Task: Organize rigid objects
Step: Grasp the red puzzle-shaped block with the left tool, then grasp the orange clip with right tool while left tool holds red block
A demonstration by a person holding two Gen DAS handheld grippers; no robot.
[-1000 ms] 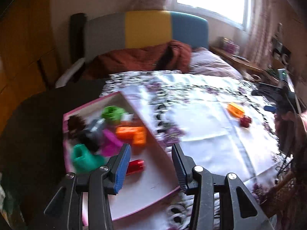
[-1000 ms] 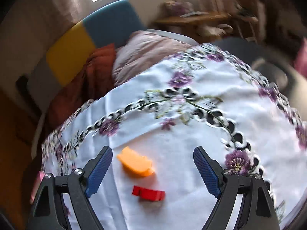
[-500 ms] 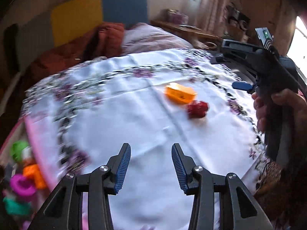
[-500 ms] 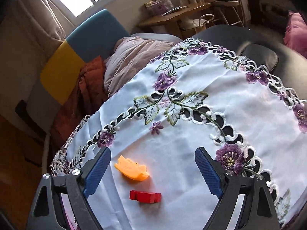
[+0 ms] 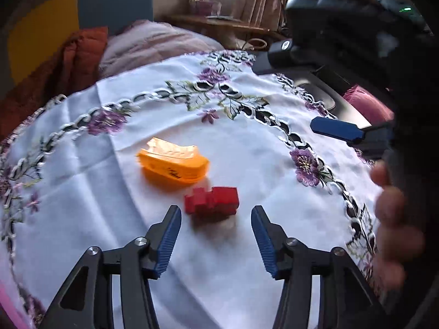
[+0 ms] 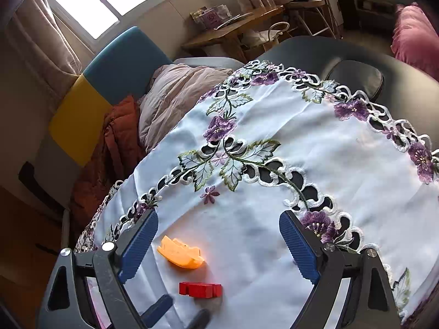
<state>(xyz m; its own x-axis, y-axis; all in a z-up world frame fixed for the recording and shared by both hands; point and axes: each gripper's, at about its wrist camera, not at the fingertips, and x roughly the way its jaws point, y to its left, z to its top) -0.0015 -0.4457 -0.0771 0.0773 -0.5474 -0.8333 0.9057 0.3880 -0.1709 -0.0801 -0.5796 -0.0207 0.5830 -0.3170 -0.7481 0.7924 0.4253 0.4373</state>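
A: Left gripper (image 5: 216, 219) low over the counter (image 5: 82, 192), jaws opening, nothing between the pads. Red block (image 5: 211, 200) lies just ahead of the tips; orange piece (image 5: 173, 163) just beyond it.

B: Step looks like the approach to the red block. Next: advance, straddle, close. Right gripper (image 6: 218, 235) hangs wide and empty.

The left tongs (image 5: 216, 220) point steeply downward, jaws opening with nothing pressed between the blue pads. The right tongs (image 6: 218, 242) also tilt downward, jaws spread wide and empty — the person's hand (image 5: 395, 227) grips their handle, fingers curled round it.
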